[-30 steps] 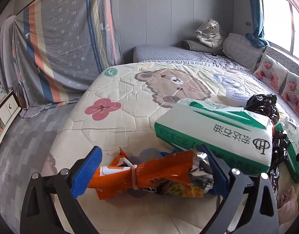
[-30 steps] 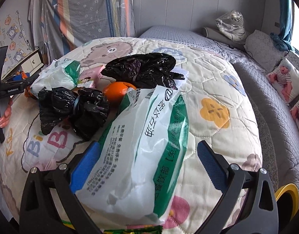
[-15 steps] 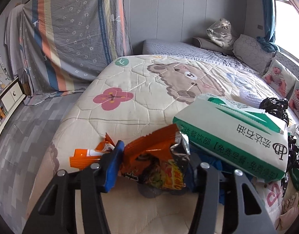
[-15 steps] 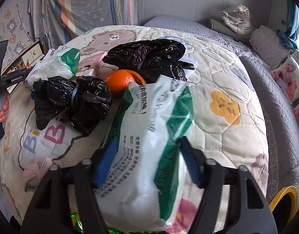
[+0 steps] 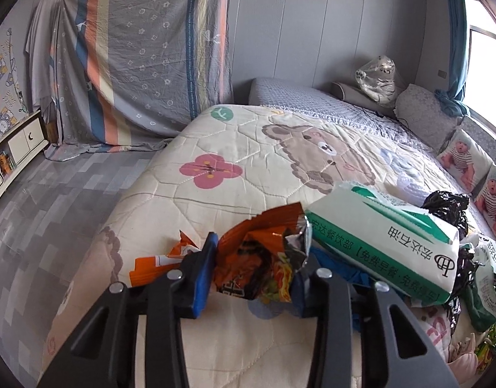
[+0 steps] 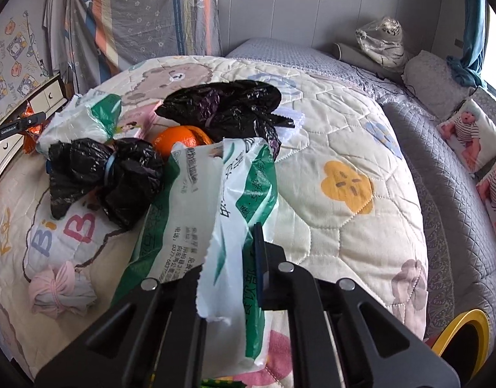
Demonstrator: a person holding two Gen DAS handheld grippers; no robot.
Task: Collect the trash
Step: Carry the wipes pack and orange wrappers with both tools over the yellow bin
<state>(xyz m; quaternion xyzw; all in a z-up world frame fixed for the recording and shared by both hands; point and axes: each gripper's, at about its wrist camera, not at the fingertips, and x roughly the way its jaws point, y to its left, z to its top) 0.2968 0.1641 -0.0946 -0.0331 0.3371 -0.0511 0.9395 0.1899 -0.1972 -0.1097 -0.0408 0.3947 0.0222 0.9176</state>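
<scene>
The left gripper [image 5: 252, 278], jaws just closing, clamps a crumpled orange snack wrapper [image 5: 264, 255] on the cartoon quilt [image 5: 248, 148]. The right gripper [image 6: 230, 268] pinches a white-green plastic bag [image 6: 209, 200] flat. At its 10 o'clock lie a knotted black bag [image 6: 105, 177] and an orange [image 6: 180, 137].
</scene>
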